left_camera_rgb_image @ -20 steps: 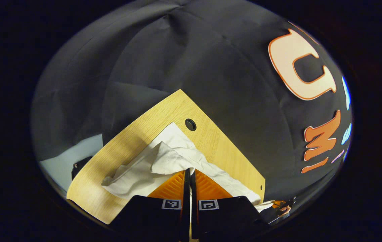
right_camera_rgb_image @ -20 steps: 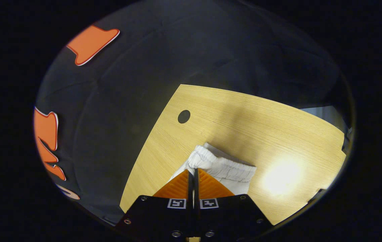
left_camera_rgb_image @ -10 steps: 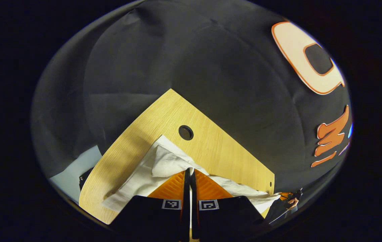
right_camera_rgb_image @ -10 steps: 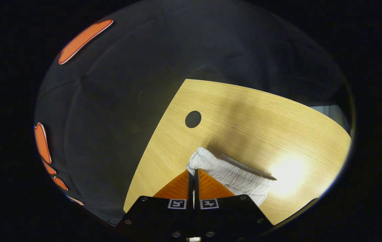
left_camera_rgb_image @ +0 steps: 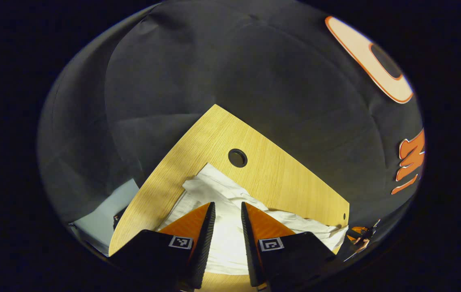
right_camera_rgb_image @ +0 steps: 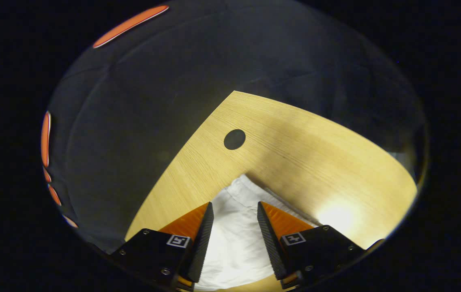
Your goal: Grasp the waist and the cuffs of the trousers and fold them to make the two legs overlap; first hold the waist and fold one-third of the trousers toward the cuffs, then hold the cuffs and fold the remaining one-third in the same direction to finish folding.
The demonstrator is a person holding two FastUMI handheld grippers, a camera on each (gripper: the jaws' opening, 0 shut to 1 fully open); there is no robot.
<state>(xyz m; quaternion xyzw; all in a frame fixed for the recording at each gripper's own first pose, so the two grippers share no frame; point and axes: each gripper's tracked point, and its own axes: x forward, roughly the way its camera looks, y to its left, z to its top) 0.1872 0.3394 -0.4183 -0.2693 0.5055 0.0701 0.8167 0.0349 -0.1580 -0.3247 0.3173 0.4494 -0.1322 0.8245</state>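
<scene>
White trousers [left_camera_rgb_image: 230,219] lie on the wooden table [left_camera_rgb_image: 214,134]; the cuff end is bunched and wrinkled, reaching toward a round hole. In the left gripper view my left gripper [left_camera_rgb_image: 228,207] stands open just above the cloth, its fingers [left_camera_rgb_image: 206,227] apart with white fabric showing between them. In the right gripper view the trousers [right_camera_rgb_image: 236,239] lie flat with a seamed edge toward the table's middle. My right gripper [right_camera_rgb_image: 234,207] is open over that cloth and grips nothing.
A round cable hole [left_camera_rgb_image: 237,157] is in the tabletop just past the trousers, seen too as the cable hole [right_camera_rgb_image: 234,139] in the right gripper view. The table's corner meets the dark booth wall. A pale floor patch [left_camera_rgb_image: 100,219] lies beyond the left edge.
Both grippers were shut on the trousers, holding cloth lifted. Both have opened, and the cloth has dropped flat onto the table.
</scene>
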